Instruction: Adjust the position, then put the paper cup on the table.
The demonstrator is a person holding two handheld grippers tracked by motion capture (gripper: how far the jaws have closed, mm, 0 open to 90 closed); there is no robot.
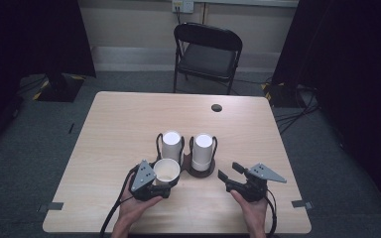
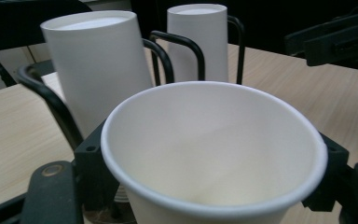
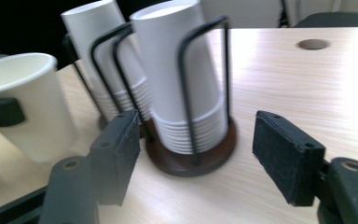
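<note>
Pale wooden table (image 1: 129, 124), folding chair behind | left gripper (image 1: 164, 187) lower centre-left, jaws clamped on upright white paper cup (image 1: 166, 171) | right gripper (image 1: 230, 172) lower right, jaws wide apart, nothing held | dark wire cup holder (image 1: 200, 171) with two inverted white cup stacks mid-frame

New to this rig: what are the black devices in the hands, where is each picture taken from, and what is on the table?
A person holds a hand-operated two-jaw gripper in each hand. One picture looks down from above the table; the other two come from cameras riding on each gripper, looking along its jaws. On the table stands a wire holder with two stacks of upside-down paper cups. The left gripper grips a single upright cup by its sides. The right gripper is open with nothing between its jaws, pointing at the holder.
</note>
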